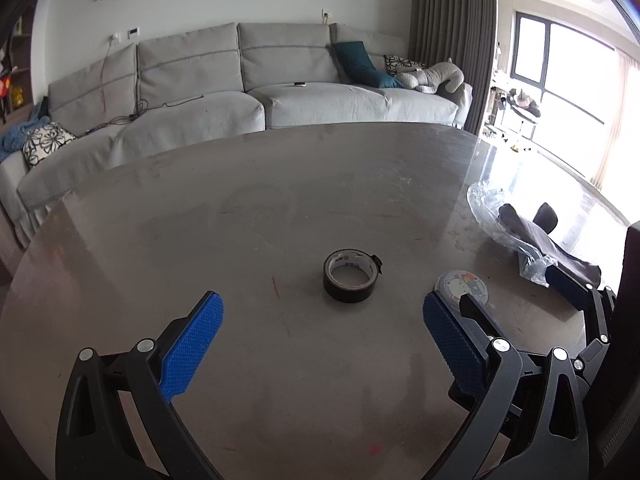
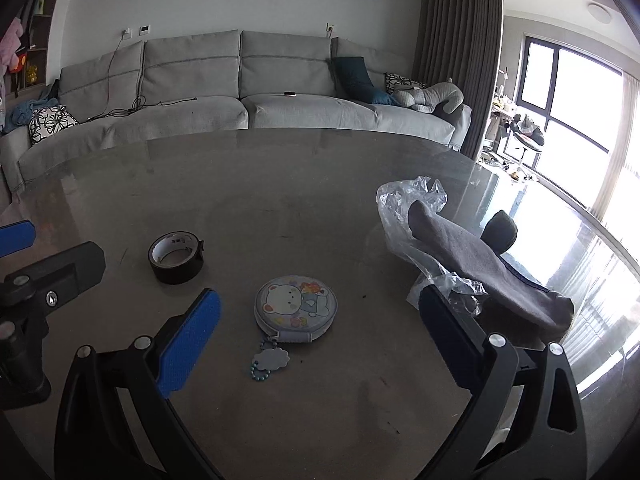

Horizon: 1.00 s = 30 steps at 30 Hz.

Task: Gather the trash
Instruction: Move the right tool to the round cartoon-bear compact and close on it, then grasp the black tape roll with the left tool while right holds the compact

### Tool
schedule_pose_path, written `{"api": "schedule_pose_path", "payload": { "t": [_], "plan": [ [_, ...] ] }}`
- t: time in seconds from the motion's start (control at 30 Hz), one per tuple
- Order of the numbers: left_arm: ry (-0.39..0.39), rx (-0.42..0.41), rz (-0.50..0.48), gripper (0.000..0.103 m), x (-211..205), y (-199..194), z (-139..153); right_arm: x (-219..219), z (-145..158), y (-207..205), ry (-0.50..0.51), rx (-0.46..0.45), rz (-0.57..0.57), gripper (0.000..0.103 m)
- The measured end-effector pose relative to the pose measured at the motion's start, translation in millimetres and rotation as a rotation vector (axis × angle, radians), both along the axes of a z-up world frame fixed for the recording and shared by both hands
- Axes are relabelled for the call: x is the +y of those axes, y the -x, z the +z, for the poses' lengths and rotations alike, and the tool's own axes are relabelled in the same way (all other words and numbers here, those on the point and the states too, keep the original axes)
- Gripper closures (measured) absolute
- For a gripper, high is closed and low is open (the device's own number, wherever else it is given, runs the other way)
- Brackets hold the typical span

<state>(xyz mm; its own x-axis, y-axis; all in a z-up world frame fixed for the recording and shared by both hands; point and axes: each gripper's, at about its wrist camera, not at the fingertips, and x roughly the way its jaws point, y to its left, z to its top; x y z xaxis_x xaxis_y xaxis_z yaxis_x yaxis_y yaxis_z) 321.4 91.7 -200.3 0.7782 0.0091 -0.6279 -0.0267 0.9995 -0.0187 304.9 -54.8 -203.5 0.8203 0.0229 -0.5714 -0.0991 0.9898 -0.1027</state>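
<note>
A crumpled clear plastic bag [image 2: 404, 216] lies on the round grey table [image 2: 280, 184] at the right, under a grey sock [image 2: 476, 264]. It also shows in the left wrist view [image 1: 492, 208]. My right gripper [image 2: 320, 316] is open and empty, with its right finger beside the bag's near end. My left gripper [image 1: 324, 312] is open and empty, just short of a black tape roll [image 1: 351, 280]. The tape roll also shows in the right wrist view [image 2: 176, 258].
A round bear-print pouch [image 2: 296, 304] with a bead chain lies between my right fingers. It also shows in the left wrist view [image 1: 464, 290]. A grey sofa [image 1: 260, 92] stands behind the table. A bright window [image 2: 580, 100] is at the right.
</note>
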Motion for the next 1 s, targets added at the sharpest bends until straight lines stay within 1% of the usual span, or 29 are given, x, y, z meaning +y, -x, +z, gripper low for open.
{"api": "schedule_pose_path", "payload": {
  "t": [0.1,0.17,0.27,0.33,0.37,0.43,0.5,0.53,0.57,0.6,0.63,0.83,0.97,1.0],
  "plan": [
    [-0.013,0.006,0.0,0.005,3,-10,-2,6,-3,-10,-0.02,0.028,0.005,0.004],
    [0.002,-0.002,0.008,0.005,6,-13,-2,10,-5,-17,-0.025,0.048,0.004,0.004],
    [0.021,0.011,0.008,0.005,7,-15,-6,17,-12,-27,-0.006,0.111,0.021,0.004],
    [0.024,0.021,0.007,0.005,8,-17,-9,22,-21,-34,0.023,0.171,0.017,0.005],
    [0.027,0.022,0.006,0.005,8,-17,-9,22,-23,-36,0.018,0.195,0.027,0.011],
    [0.03,0.021,0.007,0.005,7,-17,-10,20,-26,-41,0.008,0.234,0.01,0.011],
    [0.03,0.02,0.007,0.005,8,-17,-10,13,-27,-43,-0.05,0.256,0.016,0.017],
    [0.03,0.023,0.008,0.005,8,-18,-11,11,-28,-43,-0.081,0.266,0.022,0.018],
    [0.031,0.026,0.008,0.005,7,-19,-12,10,-27,-41,-0.075,0.259,0.018,0.026],
    [0.034,0.027,0.008,0.005,8,-19,-12,11,-27,-39,-0.08,0.249,0.03,0.04],
    [0.035,0.03,0.006,0.005,8,-19,-13,12,-26,-37,-0.08,0.239,0.039,0.045],
    [0.016,0.034,0.006,0.005,3,-22,-16,5,-22,-29,-0.101,0.221,0.04,0.046],
    [-0.007,0.05,-0.002,0.005,-2,-25,-22,-3,-8,-16,-0.084,0.164,0.052,0.046],
    [0.006,0.049,-0.002,0.005,-2,-26,-22,-3,-5,-13,-0.07,0.157,0.055,0.046]
  ]
}}
